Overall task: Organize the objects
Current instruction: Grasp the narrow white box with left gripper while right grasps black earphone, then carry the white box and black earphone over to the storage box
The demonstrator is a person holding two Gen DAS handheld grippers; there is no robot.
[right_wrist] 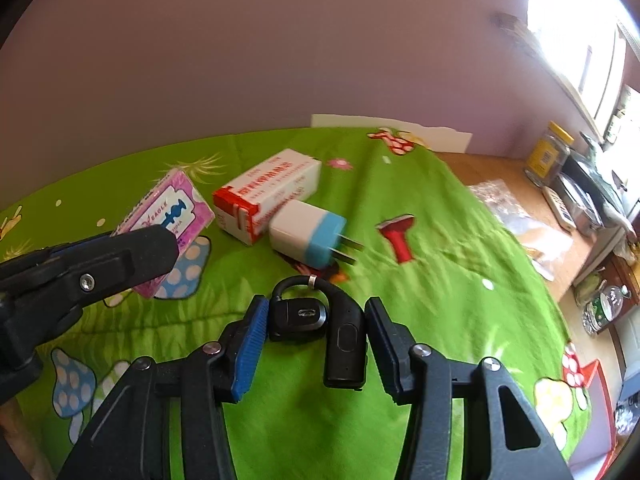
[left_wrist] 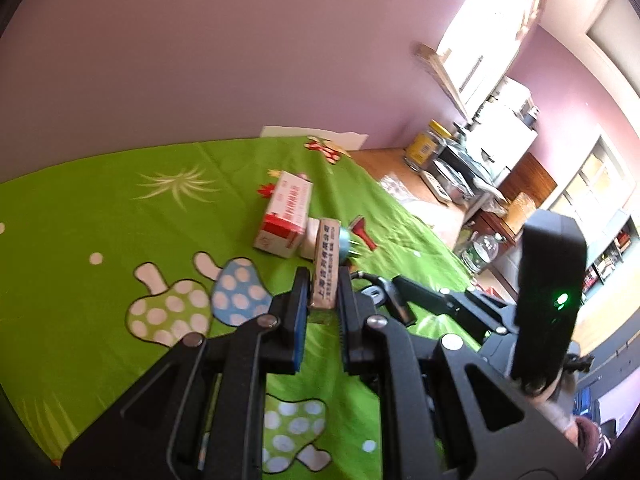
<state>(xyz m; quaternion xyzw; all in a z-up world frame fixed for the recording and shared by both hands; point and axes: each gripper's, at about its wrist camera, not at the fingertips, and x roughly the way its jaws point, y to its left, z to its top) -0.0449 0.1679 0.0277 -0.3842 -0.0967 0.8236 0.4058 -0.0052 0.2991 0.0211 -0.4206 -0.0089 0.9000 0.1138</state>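
The left gripper [left_wrist: 323, 300] pinches a razor-blade packet [left_wrist: 326, 268] edgewise. The right gripper [right_wrist: 316, 340] straddles the earpiece [right_wrist: 320, 320] near the charger [right_wrist: 306, 238], pads not pressing. Its curved hook could squirt free.

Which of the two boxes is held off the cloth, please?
The pink box, gripped edge-on by the left hand-held gripper. The red-and-white box lies flat on the cloth, beside the charger.

In the right wrist view, bare green tablecloth [right_wrist: 440, 280] lies open at centre right. At centre left the red-and-white box [right_wrist: 266, 194], the blue-tipped charger [right_wrist: 306, 236] just beside it and the pink razor-blade box [right_wrist: 172, 216] crowd together. The left gripper's arm [right_wrist: 80, 272] blocks the left edge. Jars and clutter, somewhat blurred, line the far right.
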